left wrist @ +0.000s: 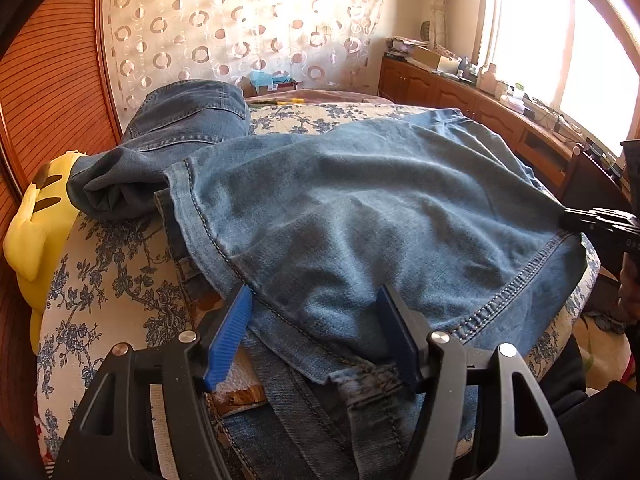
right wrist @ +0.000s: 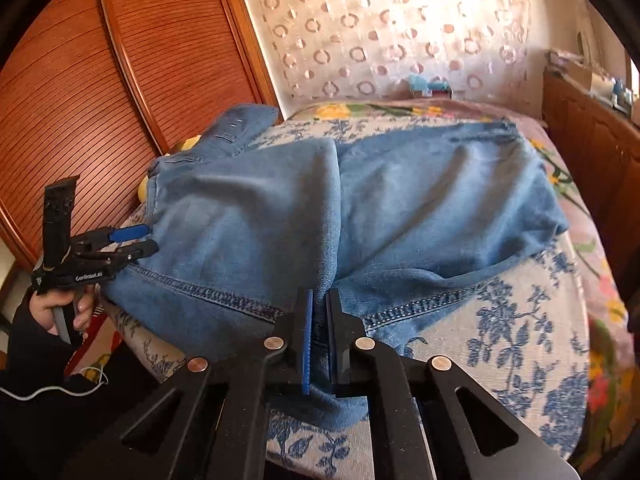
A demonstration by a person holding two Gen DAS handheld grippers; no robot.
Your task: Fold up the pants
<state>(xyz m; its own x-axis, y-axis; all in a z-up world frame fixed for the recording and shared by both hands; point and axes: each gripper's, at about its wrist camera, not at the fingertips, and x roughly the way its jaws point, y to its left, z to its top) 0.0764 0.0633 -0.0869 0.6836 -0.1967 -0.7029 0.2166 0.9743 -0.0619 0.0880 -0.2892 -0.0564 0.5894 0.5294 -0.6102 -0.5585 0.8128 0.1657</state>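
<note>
Blue jeans (left wrist: 360, 200) (right wrist: 440, 200) lie spread over a bed with a blue floral cover (right wrist: 500, 340). One leg is folded over the rest, and its stitched hem (left wrist: 516, 284) faces me. My left gripper (left wrist: 316, 292) (right wrist: 148, 238) is open at the near left edge of the jeans, denim lying loose between its blue pads (left wrist: 228, 336). My right gripper (right wrist: 320, 296) (left wrist: 568, 214) is shut on a pinch of denim at the hem's right corner. The part with a back pocket (left wrist: 188, 120) rests at the far left.
A yellow plush toy (left wrist: 36, 220) lies at the bed's left edge, partly under the jeans. Slatted wooden wardrobe doors (right wrist: 100, 80) stand close on the left. A cluttered wooden cabinet (left wrist: 480, 108) runs under the window on the right. A person's hand (right wrist: 60, 312) holds the left gripper's handle.
</note>
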